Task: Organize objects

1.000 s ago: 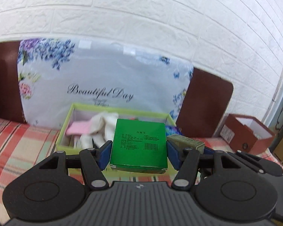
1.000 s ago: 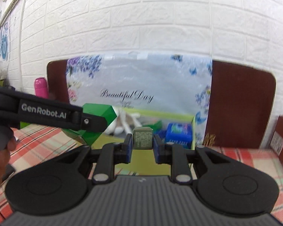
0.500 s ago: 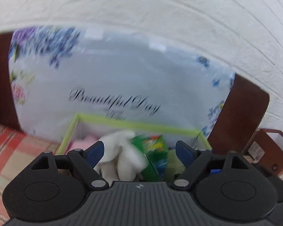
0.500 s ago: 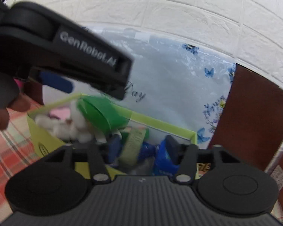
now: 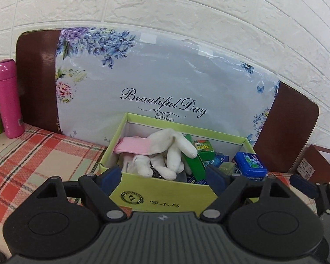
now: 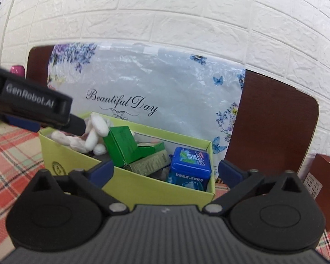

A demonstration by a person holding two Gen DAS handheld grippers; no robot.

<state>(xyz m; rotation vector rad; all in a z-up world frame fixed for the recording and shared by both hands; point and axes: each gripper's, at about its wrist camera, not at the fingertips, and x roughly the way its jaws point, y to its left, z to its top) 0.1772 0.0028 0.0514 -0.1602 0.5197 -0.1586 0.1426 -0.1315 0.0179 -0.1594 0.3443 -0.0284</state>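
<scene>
A lime-green open box [image 5: 162,195] stands on the checked tablecloth; it also shows in the right wrist view [image 6: 81,162]. Inside lie a white and pink plush toy [image 5: 165,151], a green carton [image 6: 121,145], a smaller green box [image 6: 150,148], an olive box [image 6: 149,165] and a blue mint tin [image 6: 189,167]. My left gripper [image 5: 165,175] is open and empty, just in front of the box's near wall. My right gripper [image 6: 166,171] is open and empty at the box's right part. The left gripper's body [image 6: 30,107] crosses the right wrist view at the left.
A floral "Beautiful Day" bag [image 5: 165,83] leans on a brown board [image 5: 286,123] against the white brick wall, right behind the box. A pink bottle [image 5: 8,99] stands at the far left. A brown carton [image 6: 325,182] sits at the right.
Both grippers have opened. The left let go of the green carton and the right let go of the olive box; both now lie in the lime-green box.
</scene>
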